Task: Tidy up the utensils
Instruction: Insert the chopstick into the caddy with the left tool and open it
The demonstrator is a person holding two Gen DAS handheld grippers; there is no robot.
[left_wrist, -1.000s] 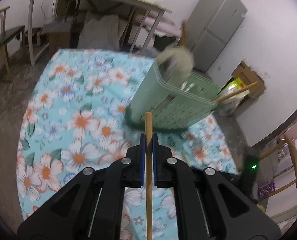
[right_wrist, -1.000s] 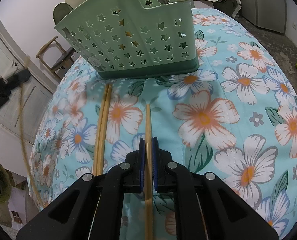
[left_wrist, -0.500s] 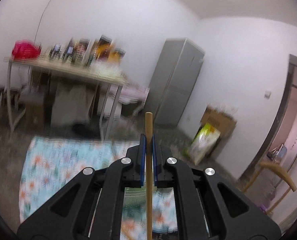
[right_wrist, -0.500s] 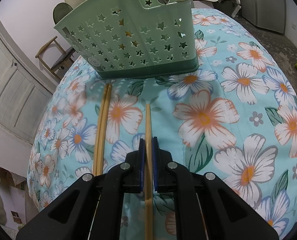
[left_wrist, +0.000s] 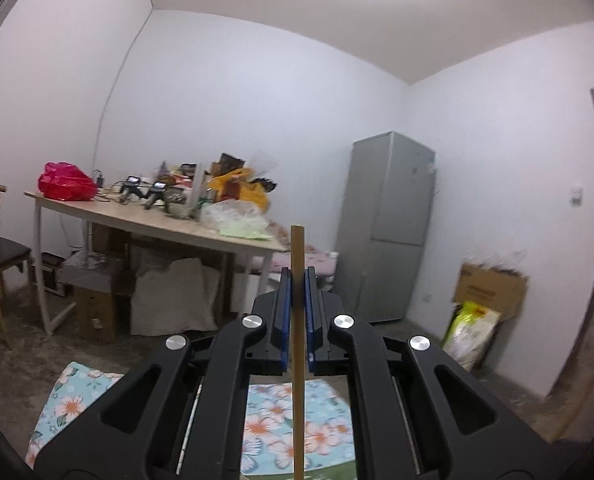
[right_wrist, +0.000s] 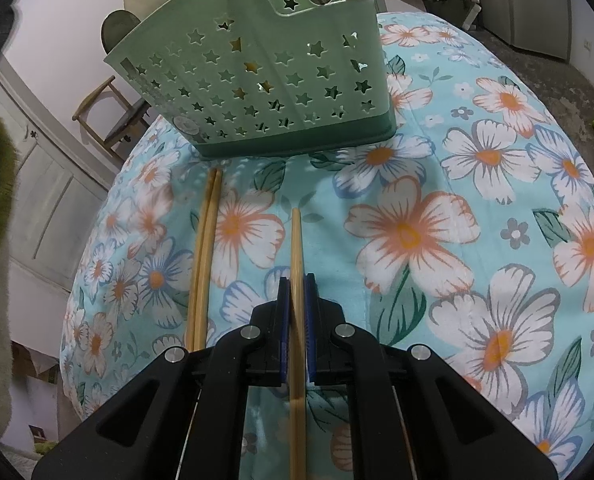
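Through the left wrist camera, our left gripper [left_wrist: 296,300] is clamped on a bamboo chopstick [left_wrist: 297,256], held level above the floral worktop [left_wrist: 285,420]. We judge it should be tipped upright before we lower it into the caddy, which this view does not show.

Through the right wrist camera, our right gripper [right_wrist: 296,300] pinches a second chopstick [right_wrist: 296,240] lying on the worktop, beside a loose pair [right_wrist: 207,232], just short of the green star-punched utensil caddy [right_wrist: 257,80]. Its round sticker is unreadable
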